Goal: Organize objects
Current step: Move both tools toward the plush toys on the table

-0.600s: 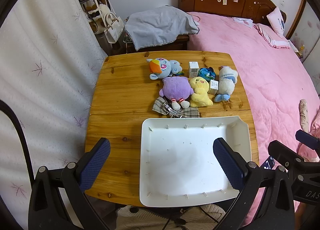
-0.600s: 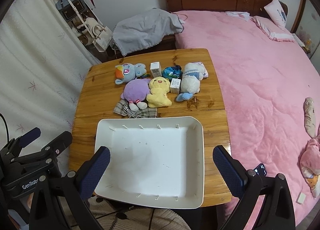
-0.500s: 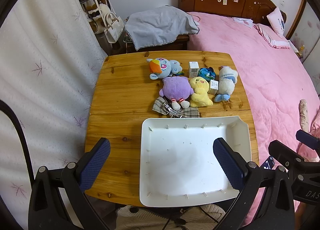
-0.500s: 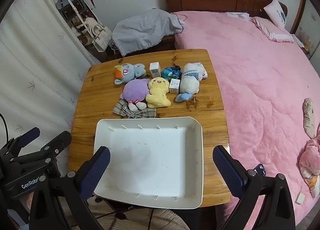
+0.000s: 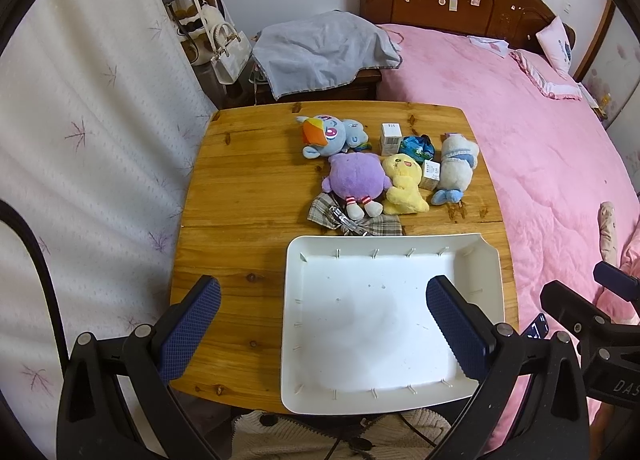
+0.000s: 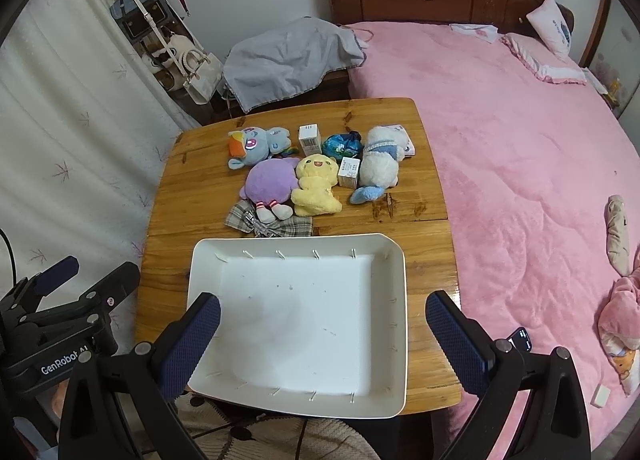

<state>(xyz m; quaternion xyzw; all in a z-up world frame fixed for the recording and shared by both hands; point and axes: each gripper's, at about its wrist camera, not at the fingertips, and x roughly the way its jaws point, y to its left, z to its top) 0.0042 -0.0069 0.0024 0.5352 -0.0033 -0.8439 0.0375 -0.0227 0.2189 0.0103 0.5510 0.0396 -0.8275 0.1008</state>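
- Left gripper (image 5: 322,324) and right gripper (image 6: 322,326) both hang with jaws spread wide, holding nothing, above the white tray (image 6: 396,272).
- The tray sits bare on the wooden table (image 5: 240,180).
- Beyond its far rim lie a plaid cloth (image 5: 320,212), purple plush (image 5: 356,176), yellow plush (image 5: 404,184), white plush (image 5: 456,168) and blue pony plush (image 5: 332,134).

Empty white tray (image 5: 486,260) beside plush toys (image 5: 356,178)

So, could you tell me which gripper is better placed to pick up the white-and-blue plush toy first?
Right, probably. The white-and-blue plush toy lies at the cluster's right end, on the right gripper side; the left gripper hangs further left, over the wooden table. Both are open and empty.
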